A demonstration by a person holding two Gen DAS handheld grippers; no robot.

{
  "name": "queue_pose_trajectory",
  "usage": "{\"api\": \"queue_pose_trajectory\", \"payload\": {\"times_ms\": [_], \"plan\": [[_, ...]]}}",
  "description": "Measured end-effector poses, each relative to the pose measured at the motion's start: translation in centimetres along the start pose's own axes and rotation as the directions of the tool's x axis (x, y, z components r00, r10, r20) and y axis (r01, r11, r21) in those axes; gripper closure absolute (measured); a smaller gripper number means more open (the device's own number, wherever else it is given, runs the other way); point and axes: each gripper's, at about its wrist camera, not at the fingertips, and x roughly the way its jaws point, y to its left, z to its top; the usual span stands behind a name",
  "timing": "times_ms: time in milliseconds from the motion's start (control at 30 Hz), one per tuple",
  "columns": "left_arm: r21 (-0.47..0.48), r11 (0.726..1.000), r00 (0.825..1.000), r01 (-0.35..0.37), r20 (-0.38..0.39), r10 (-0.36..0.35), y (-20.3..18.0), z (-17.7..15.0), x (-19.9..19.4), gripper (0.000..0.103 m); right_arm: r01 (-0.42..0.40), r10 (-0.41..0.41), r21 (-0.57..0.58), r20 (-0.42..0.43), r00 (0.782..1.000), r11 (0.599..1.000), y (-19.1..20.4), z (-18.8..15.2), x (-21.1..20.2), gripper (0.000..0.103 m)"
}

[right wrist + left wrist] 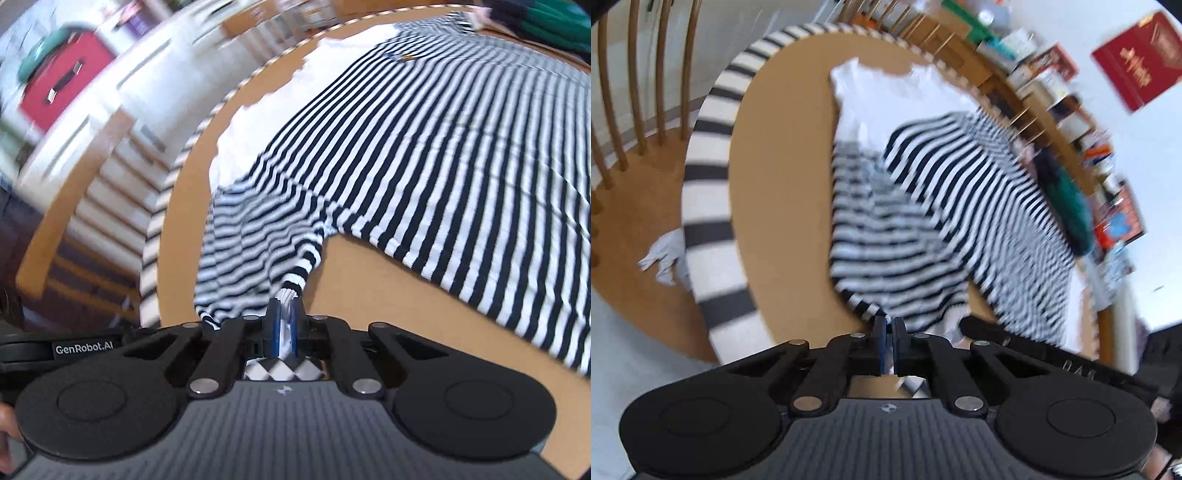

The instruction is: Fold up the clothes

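A navy and white striped shirt (pixel 960 206) lies spread on a round wooden table (pixel 783 192), partly over a white cloth (pixel 886 96). My left gripper (pixel 889 321) is shut on the shirt's striped cuff edge, at the near side of the table. In the right wrist view the striped shirt (pixel 443 155) fills the right half, and its sleeve (pixel 258 251) runs down to my right gripper (pixel 283 306), which is shut on the sleeve cuff. The views are motion-blurred.
The table has a black and white striped rim (pixel 709 177). A wooden chair (pixel 635 110) with a crumpled white tissue (pixel 665 254) stands at the left. Cluttered shelves (pixel 1071 110) and a red box (pixel 1137 59) are beyond. A dark green garment (pixel 1067 199) lies at the far edge.
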Motion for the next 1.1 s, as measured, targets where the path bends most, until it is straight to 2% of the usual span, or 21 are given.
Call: {"api": "queue_pose_trajectory", "payload": {"times_ms": [67,167,300,400,500,567,667,700,733,800,833,933,1033,1100], "plan": [[-0.006,0.999,0.999,0.043,0.021,-0.043,0.4,1.2,-0.3,0.1,-0.023,0.02,0.105,0.027,0.999,0.994,-0.3,0.4,-0.6,0.098],[0.019,0.994,0.993,0.106,0.05,-0.106,-1.2,4.5,0.1,0.1,-0.08,0.061,0.256,0.079,0.995,0.963,-1.2,1.6,-1.3,0.098],[0.098,0.986,0.986,0.138,0.083,-0.146,-5.2,10.0,3.1,0.1,-0.16,0.112,0.356,0.15,0.982,0.921,-2.9,4.6,-1.4,0.098],[0.161,0.98,0.988,0.114,0.085,-0.129,-8.4,14.0,6.4,0.1,-0.161,0.099,0.437,0.16,0.982,0.885,-5.4,6.9,0.0,0.097],[0.219,0.972,0.995,0.084,0.043,-0.095,-11.0,16.8,10.3,0.1,-0.151,0.078,0.552,0.155,0.985,0.82,-8.8,8.7,2.0,0.097],[0.254,0.965,0.998,0.057,0.009,-0.061,-12.0,18.1,13.4,0.099,-0.116,0.037,0.581,0.146,0.989,0.806,-10.5,9.5,3.4,0.092],[0.284,0.959,0.999,0.023,-0.032,-0.014,-12.4,18.8,15.9,0.097,-0.081,-0.016,0.587,0.158,0.987,0.806,-11.4,9.7,3.6,0.073],[0.293,0.956,0.999,0.012,-0.046,0.001,-12.5,19.0,16.7,0.091,-0.068,-0.036,0.586,0.164,0.986,0.808,-11.7,9.8,3.6,0.055],[0.292,0.956,0.999,0.013,-0.039,-0.001,-12.2,19.4,16.7,0.087,-0.04,-0.076,0.56,0.183,0.98,0.828,-11.5,9.8,3.0,0.054],[0.276,0.959,0.998,0.054,-0.004,-0.055,-11.4,20.4,14.9,0.076,0.007,-0.13,0.482,0.223,0.966,0.876,-10.7,9.9,2.1,0.062],[0.284,0.955,0.996,0.081,0.001,-0.085,-11.0,20.8,13.8,0.075,0.013,-0.124,0.429,0.232,0.965,0.903,-9.9,10.1,2.1,0.068],[0.334,0.936,0.992,0.115,-0.087,-0.091,-9.4,20.1,12.1,0.072,0.027,-0.097,0.279,0.243,0.965,0.96,-7.3,10.9,3.1,0.078],[0.448,0.887,0.983,0.114,-0.181,-0.035,-8.0,17.3,13.5,0.072,0.074,-0.122,0.212,0.225,0.967,0.974,-5.5,11.2,5.6,0.079],[0.472,0.873,0.979,0.122,-0.203,-0.027,-7.2,16.2,14.7,0.074,0.139,-0.184,0.209,0.213,0.96,0.968,-5.0,11.2,6.8,0.079]]}}
